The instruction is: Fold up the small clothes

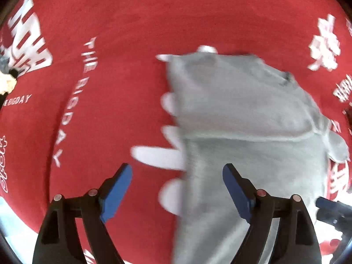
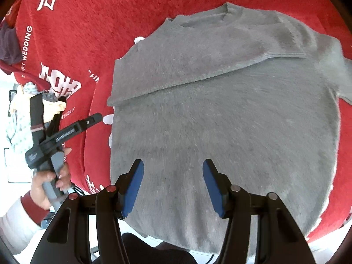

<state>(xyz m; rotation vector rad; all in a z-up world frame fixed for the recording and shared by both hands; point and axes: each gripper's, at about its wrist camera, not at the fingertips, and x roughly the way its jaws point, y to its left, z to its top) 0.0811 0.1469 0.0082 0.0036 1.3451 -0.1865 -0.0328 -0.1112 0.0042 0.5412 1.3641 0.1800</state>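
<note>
Grey sweater [image 2: 220, 114] lay flat on red table cloth [image 2: 132, 4], one sleeve folded across chest. I had left tongs [image 1: 177, 189] and right tongs [image 2: 173, 186] spread, empty. Remaining folds pending, I judged.

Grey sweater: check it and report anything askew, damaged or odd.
Nothing damaged. The grey sweater lies flat on the red cloth, one sleeve already folded across the chest at a slant. Both grippers, left and right, have open jaws and hold nothing.

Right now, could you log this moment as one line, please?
grey knit sweater: flat, sleeve folded | left gripper: open | right gripper: open
</note>
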